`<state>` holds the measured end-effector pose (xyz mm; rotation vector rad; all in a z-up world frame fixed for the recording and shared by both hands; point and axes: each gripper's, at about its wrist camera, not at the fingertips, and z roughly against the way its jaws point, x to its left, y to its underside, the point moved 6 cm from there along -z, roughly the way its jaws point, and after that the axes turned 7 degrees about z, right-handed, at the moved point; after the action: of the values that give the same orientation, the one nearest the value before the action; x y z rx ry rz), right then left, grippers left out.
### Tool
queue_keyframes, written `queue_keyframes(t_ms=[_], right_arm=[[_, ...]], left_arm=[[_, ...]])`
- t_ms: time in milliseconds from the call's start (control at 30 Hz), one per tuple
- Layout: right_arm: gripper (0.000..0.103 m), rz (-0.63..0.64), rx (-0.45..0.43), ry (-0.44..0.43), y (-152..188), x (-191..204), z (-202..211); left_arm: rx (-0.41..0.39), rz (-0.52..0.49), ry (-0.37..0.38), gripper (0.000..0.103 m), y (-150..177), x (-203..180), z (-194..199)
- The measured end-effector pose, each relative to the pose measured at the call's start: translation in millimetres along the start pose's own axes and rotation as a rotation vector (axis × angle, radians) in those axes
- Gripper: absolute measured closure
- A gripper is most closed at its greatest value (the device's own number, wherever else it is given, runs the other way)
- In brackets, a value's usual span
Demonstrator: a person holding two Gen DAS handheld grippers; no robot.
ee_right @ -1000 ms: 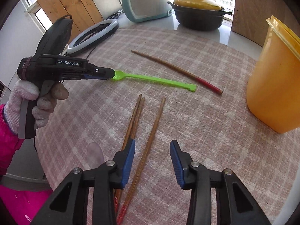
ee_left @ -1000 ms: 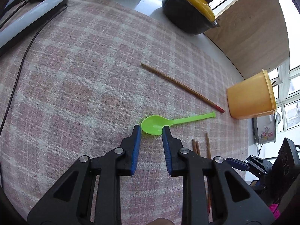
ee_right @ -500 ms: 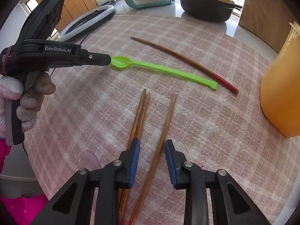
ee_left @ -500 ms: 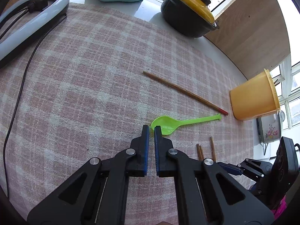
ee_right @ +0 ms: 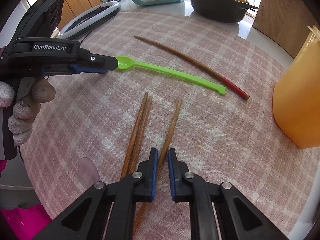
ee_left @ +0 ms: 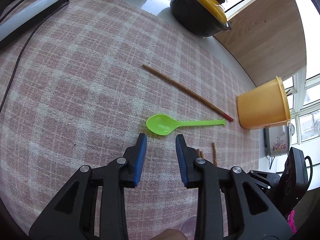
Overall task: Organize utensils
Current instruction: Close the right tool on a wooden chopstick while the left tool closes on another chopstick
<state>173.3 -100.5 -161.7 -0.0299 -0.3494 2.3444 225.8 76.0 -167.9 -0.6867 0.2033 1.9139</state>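
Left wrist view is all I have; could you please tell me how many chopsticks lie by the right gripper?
Observer: Three: a touching pair and a single chopstick beside it.
Operator: Is the right gripper on one?
Observer: The right gripper is closing, the single chopstick between its jaws.
Operator: And my gripper, seen from there?
Observer: The left gripper is opening, empty, its tips at the green spoon's bowl; a gloved hand holds it.

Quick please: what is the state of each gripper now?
Left gripper: opening, fingers empty, just short of the green spoon.
Right gripper: closing around one wooden chopstick.
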Motion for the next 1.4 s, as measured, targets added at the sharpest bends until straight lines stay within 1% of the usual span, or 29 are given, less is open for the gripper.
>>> queue_keyframes(t_ms=[100, 200, 333, 433, 533, 600, 700, 767, 833, 1000, 1033, 1100, 1233, 1300, 1333, 1367, 1400], right_arm=[[0.096, 0.012, 0.006, 0.011, 1, -1, 0], [0.096, 0.036, 0.021, 0.03, 5, -4, 2], [0.096, 0.052, 0.039, 0.045, 13, -12, 6], [0.096, 0.057, 0.039, 0.037, 19, -17, 9], [0.096, 0.055, 0.033, 0.005, 23, -21, 11], [0.096, 0.063, 0.03, -0.013, 23, -22, 12], [0.096, 0.066, 0.031, -0.027, 24, -23, 13], [0.096, 0.071, 0.027, -0.033, 25, -22, 13], [0.096, 0.067, 0.023, -0.028, 25, -21, 13], [0.088, 0.048, 0.014, -0.023, 26, -18, 14], [0.086, 0.047, 0.014, -0.019, 26, -17, 14], [0.086, 0.05, 0.014, -0.004, 26, -15, 13], [0.085, 0.055, 0.012, 0.018, 25, -12, 13], [0.089, 0.068, 0.011, 0.044, 26, -11, 13], [0.093, 0.065, 0.009, 0.048, 26, -12, 13], [0.096, 0.052, 0.006, 0.041, 26, -14, 14], [0.096, 0.035, 0.002, 0.026, 27, -16, 14]], left_arm=[[0.024, -0.052, -0.017, 0.075, 11, -8, 4], [0.057, -0.12, -0.048, 0.075, 29, -15, 10], [0.135, -0.195, -0.079, 0.075, 70, -24, 14], [0.186, -0.227, -0.065, 0.075, 101, -32, 15], [0.2, -0.276, -0.083, 0.075, 119, -41, 12], [0.192, -0.301, -0.106, 0.075, 121, -44, 9], [0.199, -0.307, -0.12, 0.075, 122, -43, 8], [0.214, -0.316, -0.128, 0.075, 124, -42, 5], [0.231, -0.325, -0.129, 0.072, 127, -42, 0], [0.225, -0.374, -0.118, 0.071, 130, -50, -4], [0.208, -0.389, -0.122, 0.071, 129, -52, -6], [0.22, -0.409, -0.117, 0.095, 130, -54, -11], [0.209, -0.41, -0.085, 0.098, 131, -58, -13], [0.203, -0.4, -0.074, 0.099, 130, -59, -9], [0.201, -0.401, -0.071, 0.099, 129, -61, -9], [0.196, -0.405, -0.069, 0.099, 129, -62, -7], [0.186, -0.413, -0.069, 0.1, 128, -64, -3]])
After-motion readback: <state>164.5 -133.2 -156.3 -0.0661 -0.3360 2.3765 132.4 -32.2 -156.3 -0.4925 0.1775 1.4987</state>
